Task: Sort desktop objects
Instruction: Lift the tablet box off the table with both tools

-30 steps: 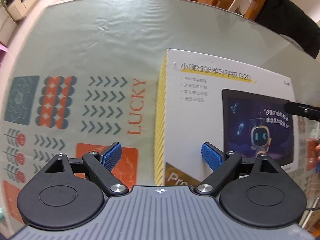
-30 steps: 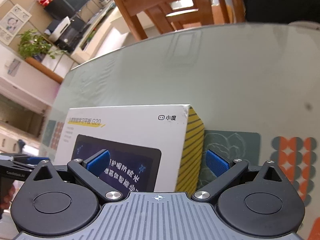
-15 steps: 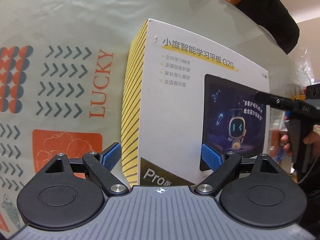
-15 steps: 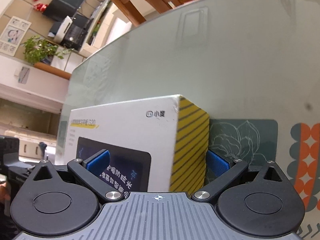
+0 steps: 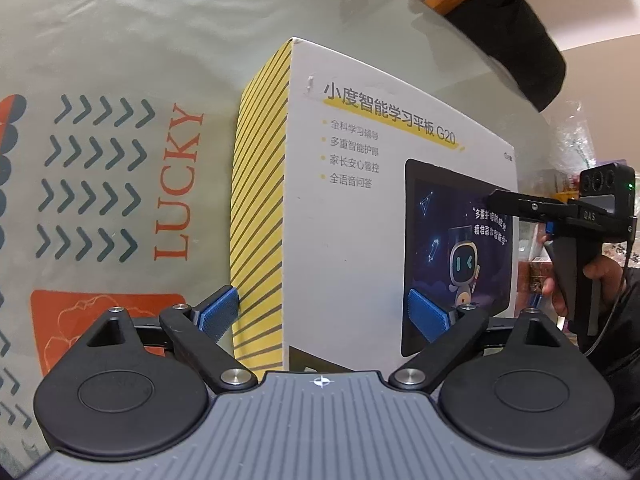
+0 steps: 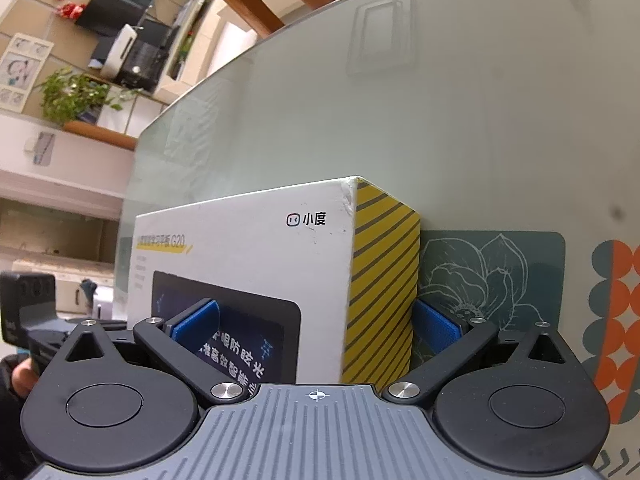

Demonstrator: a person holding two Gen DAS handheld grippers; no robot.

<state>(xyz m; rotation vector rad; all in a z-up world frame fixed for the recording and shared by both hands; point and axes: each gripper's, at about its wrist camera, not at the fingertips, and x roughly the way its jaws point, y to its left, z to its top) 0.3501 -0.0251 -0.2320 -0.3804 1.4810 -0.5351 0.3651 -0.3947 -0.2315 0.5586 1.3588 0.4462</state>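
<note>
Left wrist view: the white tablet box (image 5: 352, 216) is tilted up off the glass table (image 5: 140, 32), printed face toward the camera, its long axis running from 10 to 4 o'clock and its yellow striped side (image 5: 260, 208) facing 9 o'clock. The left gripper (image 5: 324, 314) straddles the box's near corner, one blue pad against the striped side and the other over the printed face; its jaws look closed on the box. At 3 o'clock the right gripper (image 5: 496, 199) reaches onto the face. Only this view shows the word LUCKY (image 5: 178, 182) on the patterned mat under the glass.

Right wrist view: the right gripper (image 6: 318, 326) clasps the opposite end, pads on the printed face and behind the striped side. Only here appear the flower panel (image 6: 492, 276) at 3 o'clock and a potted plant (image 6: 72, 96) at 10 o'clock.
</note>
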